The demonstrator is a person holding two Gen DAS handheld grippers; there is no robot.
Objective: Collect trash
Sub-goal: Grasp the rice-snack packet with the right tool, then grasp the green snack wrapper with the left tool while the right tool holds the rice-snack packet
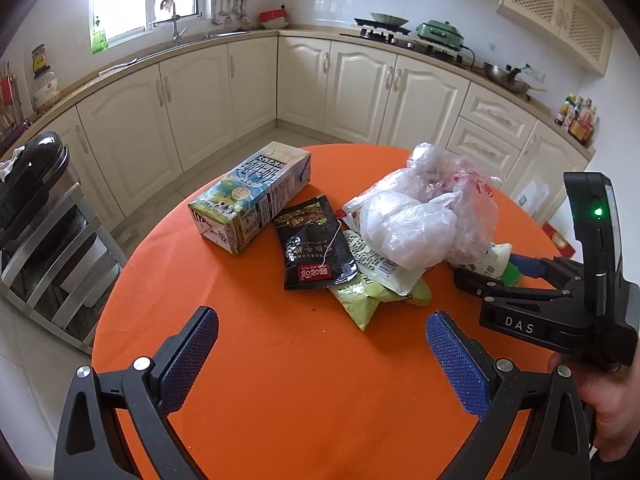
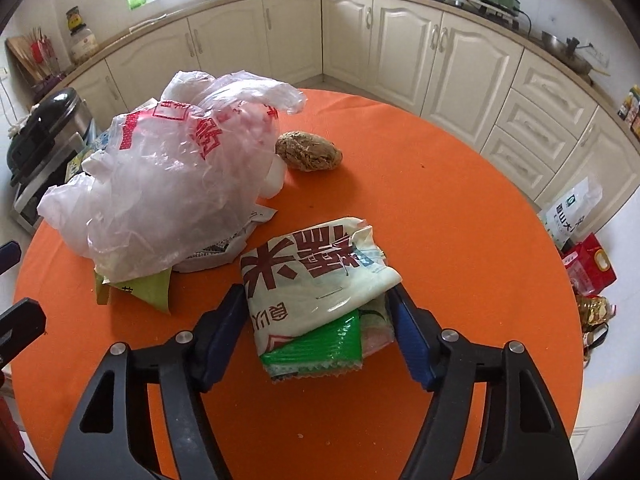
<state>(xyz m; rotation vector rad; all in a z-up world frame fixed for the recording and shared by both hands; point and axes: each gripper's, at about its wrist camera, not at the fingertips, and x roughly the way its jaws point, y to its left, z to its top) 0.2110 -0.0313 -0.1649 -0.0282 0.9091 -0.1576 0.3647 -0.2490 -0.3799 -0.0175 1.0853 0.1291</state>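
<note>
Orange round table (image 2: 460, 240) carries the trash. Crumpled plastic bag (image 2: 168, 176) lies ahead-left of the right gripper (image 2: 320, 320); milk carton (image 1: 250, 196) lies well ahead of the left gripper (image 1: 322, 344), black wrapper (image 1: 314, 248) nearer. Right jaws press both sides of the folded white-and-green packet (image 2: 316, 284). Left jaws stand wide, nothing between.

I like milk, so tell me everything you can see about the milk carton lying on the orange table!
The milk carton is a tall paperboard box lying on its side on the orange table. It is printed white, blue and green with large Chinese characters and small cows in a meadow. The end facing us shows folded flaps and a barcode. One long edge lies right beside the black snack packet; whether they touch is unclear. No gripper touches it.
</note>
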